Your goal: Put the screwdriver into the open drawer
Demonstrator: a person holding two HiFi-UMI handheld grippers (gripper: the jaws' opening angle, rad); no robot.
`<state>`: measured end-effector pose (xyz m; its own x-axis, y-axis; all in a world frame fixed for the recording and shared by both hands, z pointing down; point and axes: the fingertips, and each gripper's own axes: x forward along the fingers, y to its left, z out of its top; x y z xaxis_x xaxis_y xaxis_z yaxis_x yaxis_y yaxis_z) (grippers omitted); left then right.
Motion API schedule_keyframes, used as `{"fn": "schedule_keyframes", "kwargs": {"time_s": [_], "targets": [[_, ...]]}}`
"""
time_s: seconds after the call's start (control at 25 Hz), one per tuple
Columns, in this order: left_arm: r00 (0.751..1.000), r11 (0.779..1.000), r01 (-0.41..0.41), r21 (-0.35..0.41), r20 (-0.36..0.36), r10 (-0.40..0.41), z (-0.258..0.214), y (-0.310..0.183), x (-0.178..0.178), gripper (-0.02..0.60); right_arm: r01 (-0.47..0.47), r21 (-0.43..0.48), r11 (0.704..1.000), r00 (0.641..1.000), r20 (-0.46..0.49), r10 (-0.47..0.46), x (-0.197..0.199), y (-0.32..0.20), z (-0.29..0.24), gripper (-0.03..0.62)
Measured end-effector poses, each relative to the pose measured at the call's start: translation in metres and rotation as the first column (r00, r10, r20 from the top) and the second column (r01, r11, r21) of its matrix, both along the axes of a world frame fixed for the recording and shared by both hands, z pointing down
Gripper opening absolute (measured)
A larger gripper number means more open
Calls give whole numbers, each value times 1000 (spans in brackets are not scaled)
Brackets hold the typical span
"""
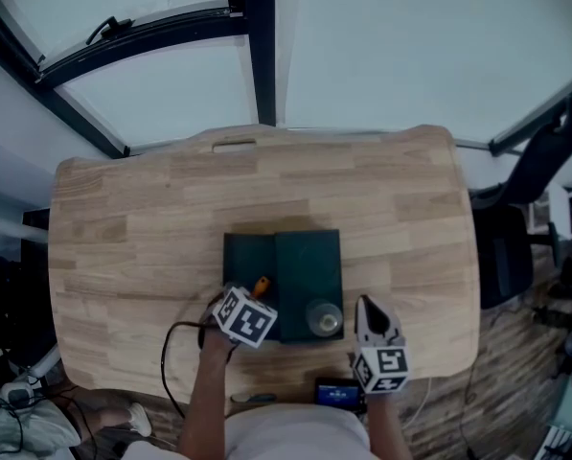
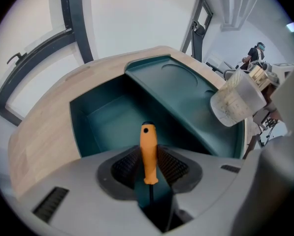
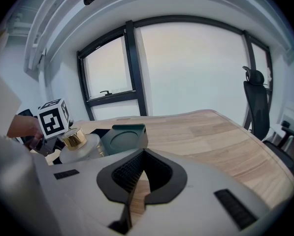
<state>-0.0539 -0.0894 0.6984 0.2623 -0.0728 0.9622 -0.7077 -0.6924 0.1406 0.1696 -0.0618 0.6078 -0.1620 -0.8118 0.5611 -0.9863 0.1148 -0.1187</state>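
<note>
A dark green box [image 1: 309, 266] sits on the wooden table [image 1: 142, 228], its open drawer [image 1: 249, 257] pulled out on the left. My left gripper [image 1: 257, 293] hangs over the drawer's near end, shut on the screwdriver [image 1: 261, 284]. In the left gripper view, the orange handle [image 2: 147, 151] stands between the pads, over the drawer's hollow [image 2: 112, 119]. My right gripper [image 1: 365, 305] is to the right of the box, jaws shut with nothing in them [image 3: 143, 154].
A frosted jar with a gold cap [image 1: 324, 318] [image 3: 78, 142] stands on the box's near right corner. A black cable [image 1: 175, 338] loops at the table's front edge. An office chair [image 1: 515, 228] is off the right side. A blue device [image 1: 338, 393] is near my body.
</note>
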Motion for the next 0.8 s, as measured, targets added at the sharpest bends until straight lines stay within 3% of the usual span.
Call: {"fn": "schedule_keyframes", "kwargs": {"time_s": [0.8], "targets": [[991,994,105,33,-90,-101,-31,-11,-2,112,7,46,999,1000,2,-7,2,3,-17,-4]]}}
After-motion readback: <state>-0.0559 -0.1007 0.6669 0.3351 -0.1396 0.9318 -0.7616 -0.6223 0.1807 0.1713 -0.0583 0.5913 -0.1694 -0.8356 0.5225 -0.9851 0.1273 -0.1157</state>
